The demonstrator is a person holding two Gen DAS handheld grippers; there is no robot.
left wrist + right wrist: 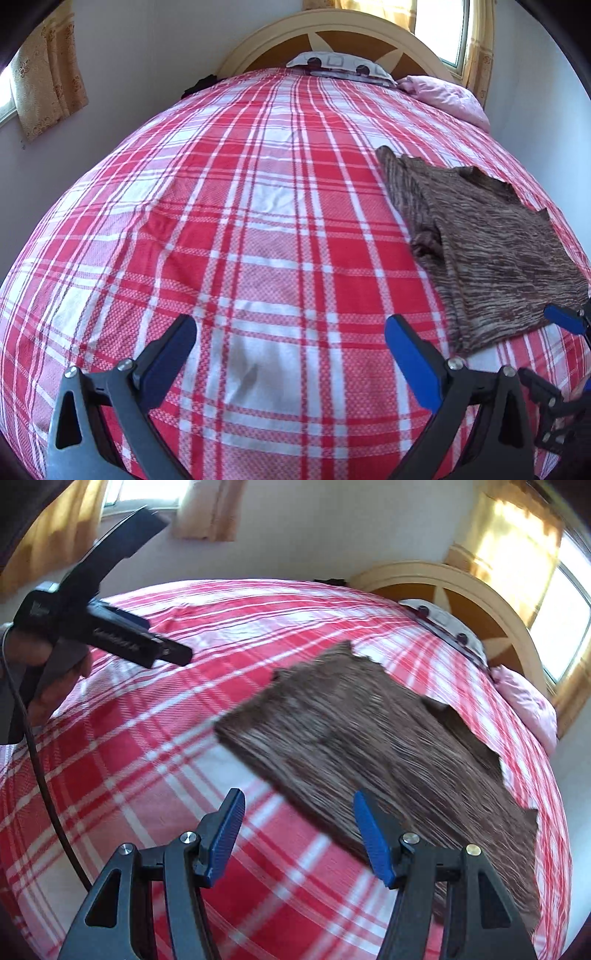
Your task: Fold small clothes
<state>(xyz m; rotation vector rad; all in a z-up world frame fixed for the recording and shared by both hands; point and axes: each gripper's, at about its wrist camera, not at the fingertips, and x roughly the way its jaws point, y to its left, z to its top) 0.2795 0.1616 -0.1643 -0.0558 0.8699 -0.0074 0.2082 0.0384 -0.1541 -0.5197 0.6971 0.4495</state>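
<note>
Both tools, left tool (290, 334) and right tool (299, 808), gape empty above the bed (258, 221); right tool should pinch the brown garment (369, 746) hem at 1 o'clock, lifting evenly.

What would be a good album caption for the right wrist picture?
Open right gripper poised over a brown garment on the red plaid bed, left gripper alongside.

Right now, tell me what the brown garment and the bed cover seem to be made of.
Brown garment: apparently a soft knit, matte, with fine streaky brown-and-tan lines; it lies limp and flat. Bed cover: likely woven cotton, matte, with a red-and-white plaid showing a fine checked weave and shallow creases.
</note>
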